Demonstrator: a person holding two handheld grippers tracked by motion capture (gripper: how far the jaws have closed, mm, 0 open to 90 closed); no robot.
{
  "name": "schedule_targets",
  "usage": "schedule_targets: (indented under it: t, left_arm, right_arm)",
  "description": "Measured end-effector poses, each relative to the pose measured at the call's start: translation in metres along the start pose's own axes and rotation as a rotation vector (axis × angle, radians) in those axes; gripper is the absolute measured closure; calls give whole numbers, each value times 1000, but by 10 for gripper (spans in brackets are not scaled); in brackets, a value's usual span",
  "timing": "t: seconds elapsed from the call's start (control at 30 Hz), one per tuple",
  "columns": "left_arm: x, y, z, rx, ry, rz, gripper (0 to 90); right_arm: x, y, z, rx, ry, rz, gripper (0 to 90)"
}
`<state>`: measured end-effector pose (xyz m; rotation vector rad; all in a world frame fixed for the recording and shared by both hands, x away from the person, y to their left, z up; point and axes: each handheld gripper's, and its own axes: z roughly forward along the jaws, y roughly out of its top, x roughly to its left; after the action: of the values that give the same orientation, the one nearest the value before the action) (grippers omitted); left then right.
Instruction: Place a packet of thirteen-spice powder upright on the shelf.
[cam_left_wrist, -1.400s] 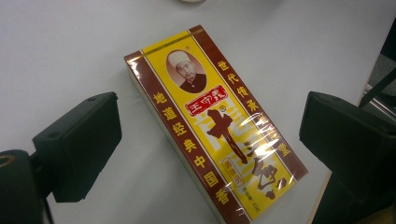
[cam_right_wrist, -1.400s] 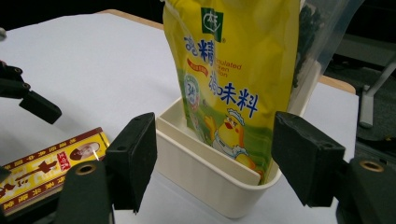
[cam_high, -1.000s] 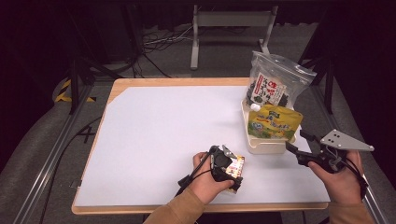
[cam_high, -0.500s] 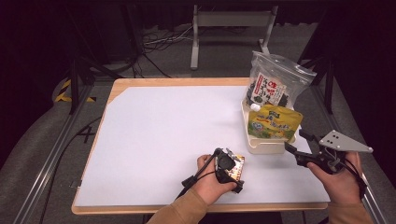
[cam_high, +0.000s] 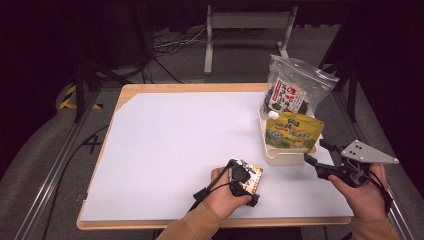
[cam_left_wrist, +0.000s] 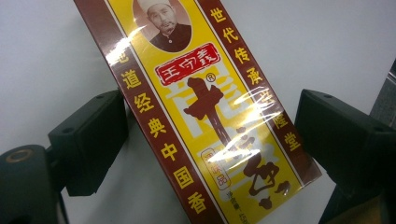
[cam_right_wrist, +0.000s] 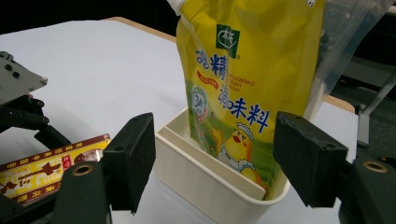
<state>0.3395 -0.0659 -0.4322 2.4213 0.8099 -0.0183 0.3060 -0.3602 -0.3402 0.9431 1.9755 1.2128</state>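
Observation:
A long yellow and brown box with red Chinese print lies flat near the table's front edge. My left gripper points down over it. In the left gripper view the box runs slantwise between the jaws of my left gripper, which have just been closing and stand close to its long edges without clearly pressing. My right gripper is open and points at a white tub that holds a yellow pouch. In the right gripper view the pouch and the tub lie ahead of my right gripper.
A clear zip bag with dark contents stands behind the pouch at the tub's far end. The white sheet covers the wooden table. Metal rails and cables run along the floor to the left. The right gripper view also shows the box and the left gripper.

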Motion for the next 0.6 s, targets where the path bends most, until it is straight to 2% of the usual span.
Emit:
schedule_targets:
  t: [0.07, 0.23, 0.33, 0.37, 0.4, 0.43, 0.47, 0.6]
  left_arm:
    - [-1, 0, 0, 0, 5, 0, 112]
    - [-7, 1, 4, 12, 52, 8, 109]
    - [-7, 2, 3, 19, 61, 7, 118]
    - [-5, 2, 0, 17, 69, 3, 144]
    - [-5, 2, 0, 17, 69, 3, 227]
    - [-5, 2, 0, 17, 69, 3, 227]
    - [1, 0, -3, 1, 54, -12, 272]
    - [1, -1, -3, -6, 56, -16, 294]
  right_arm:
    - [1, 0, 1, 3, 4, -2, 308]
    - [2, 0, 2, 5, 10, -8, 307]
    - [2, 0, 2, 4, 9, -7, 306]
    - [2, 0, 2, 4, 10, -8, 306]
    - [2, 0, 2, 4, 10, -8, 306]
    - [2, 1, 1, 1, 10, -8, 307]
    - [2, 0, 1, 1, 9, -8, 307]
    - [2, 0, 2, 6, 12, -9, 308]
